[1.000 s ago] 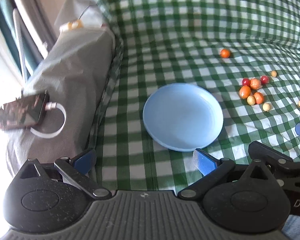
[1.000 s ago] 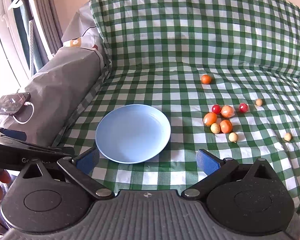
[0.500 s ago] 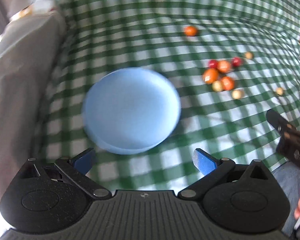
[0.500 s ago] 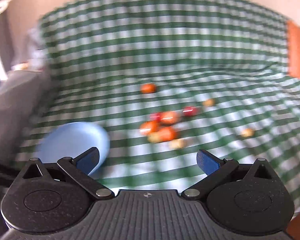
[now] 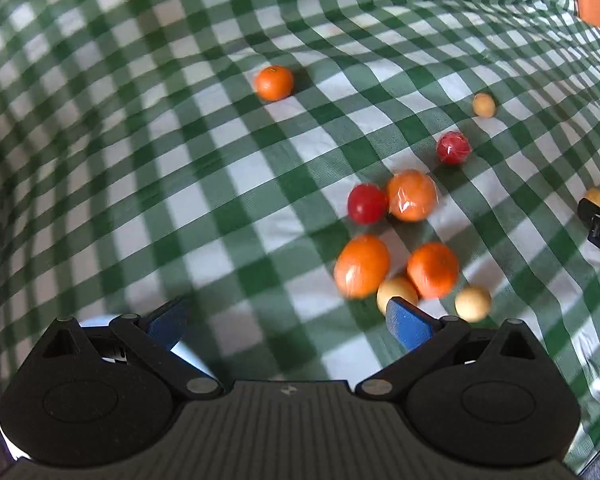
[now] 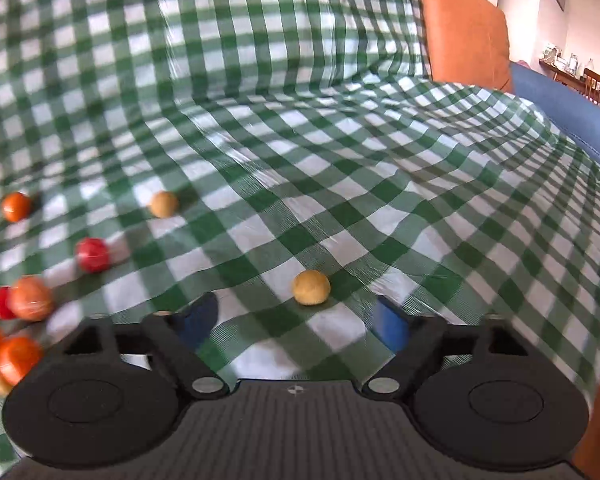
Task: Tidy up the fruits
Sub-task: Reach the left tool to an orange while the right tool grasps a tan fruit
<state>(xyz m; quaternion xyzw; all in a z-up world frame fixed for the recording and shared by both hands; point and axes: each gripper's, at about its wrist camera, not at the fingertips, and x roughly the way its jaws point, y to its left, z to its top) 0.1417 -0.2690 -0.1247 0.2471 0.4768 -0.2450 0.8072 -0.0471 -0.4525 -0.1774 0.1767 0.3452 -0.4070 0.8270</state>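
Both tongs tilted down; right tongs (image 6: 296,322) closing, seemingly empty

1. Ahead of the left claw (image 5: 286,318), open cloth (image 5: 180,184) runs bare up to a lone orange fruit (image 5: 274,82); a claw could pass there freely.
2. To its right a tight cluster (image 5: 395,240) of orange, red and pale fruits blocks the way, several touching; a pale one (image 5: 395,294) sits just beside the right finger.
3. A plate's blue rim (image 5: 188,358) lies under the left finger.
4. Ahead of the right claw (image 6: 294,320), one tan ball (image 6: 311,287) stands between the blurred, parted fingers, seemingly untouched.
5. Beyond it the cloth lies bare up to an orange cushion (image 6: 463,28).
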